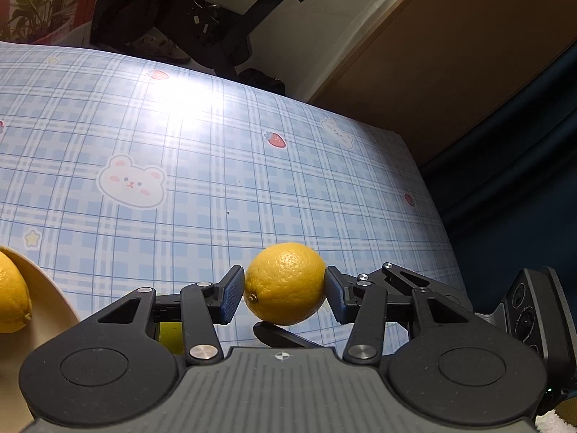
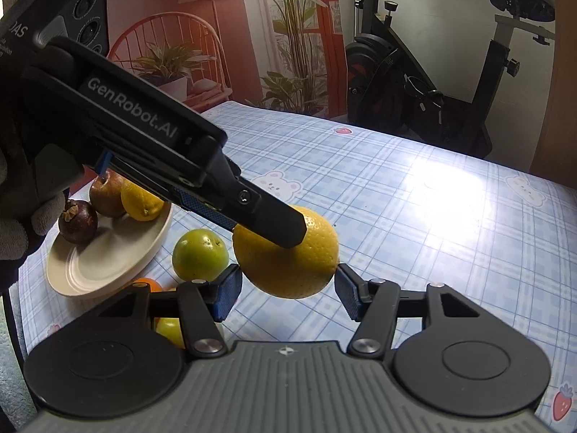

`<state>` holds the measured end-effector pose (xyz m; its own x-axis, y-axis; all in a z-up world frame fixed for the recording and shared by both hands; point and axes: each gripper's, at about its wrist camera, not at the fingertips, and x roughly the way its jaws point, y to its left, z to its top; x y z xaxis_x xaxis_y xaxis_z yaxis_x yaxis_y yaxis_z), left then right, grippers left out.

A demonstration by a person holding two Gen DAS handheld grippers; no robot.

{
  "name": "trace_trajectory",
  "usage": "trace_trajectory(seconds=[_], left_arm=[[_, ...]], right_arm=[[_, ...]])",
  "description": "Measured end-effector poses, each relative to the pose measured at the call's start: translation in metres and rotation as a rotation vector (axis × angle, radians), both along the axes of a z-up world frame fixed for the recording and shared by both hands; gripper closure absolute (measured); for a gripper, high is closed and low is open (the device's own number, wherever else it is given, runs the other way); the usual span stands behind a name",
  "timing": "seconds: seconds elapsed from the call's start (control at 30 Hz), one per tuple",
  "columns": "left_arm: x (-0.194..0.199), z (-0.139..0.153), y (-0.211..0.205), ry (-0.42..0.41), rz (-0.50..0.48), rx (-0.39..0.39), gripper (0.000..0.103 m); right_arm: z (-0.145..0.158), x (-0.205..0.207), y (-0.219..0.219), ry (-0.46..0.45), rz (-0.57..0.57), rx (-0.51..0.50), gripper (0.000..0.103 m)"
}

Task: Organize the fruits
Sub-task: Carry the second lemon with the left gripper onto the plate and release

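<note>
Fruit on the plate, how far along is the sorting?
Done: a mangosteen, an apple and a lemon lie on the plate. In hand: a second lemon, lifted off the tablecloth, clamped by the left gripper, with the pads of the right gripper apparently on it too. Left: a green citrus, an orange and a partly hidden yellow-green fruit beside the plate.

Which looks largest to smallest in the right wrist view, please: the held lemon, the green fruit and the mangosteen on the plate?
1. held lemon, though it is nearest the camera.
2. green fruit.
3. mangosteen, farther back on the plate, so its real size against the green fruit is unsure.
</note>
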<state>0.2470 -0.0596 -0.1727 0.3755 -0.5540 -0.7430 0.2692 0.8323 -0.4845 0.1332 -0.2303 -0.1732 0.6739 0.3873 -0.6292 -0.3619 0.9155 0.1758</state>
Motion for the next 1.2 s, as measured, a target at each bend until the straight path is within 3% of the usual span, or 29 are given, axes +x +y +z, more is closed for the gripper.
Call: trace_trajectory(seconds=[0.23,0.43,0.77,1.2], left_arm=[[-0.020,0.028,0.057,-0.024,0.066,0.001,0.052],[-0.034,0.036,0.111,-0.004,0.129,0.015,0.052],[-0.053,0.015,0.165,0.061,0.190,0.053,0.052],[-0.059,0.001,0.196,0.077,0.222,0.051,0.053]], right_arm=[[0.023,0.005,0.050,-0.036,0.075,0.027,0.043],[0.021,0.015,0.101,-0.030,0.154,0.045,0.043],[-0.001,0.021,0.167,0.041,0.253,0.005,0.044],[-0.012,0.038,0.184,0.094,0.260,-0.011,0.044]])
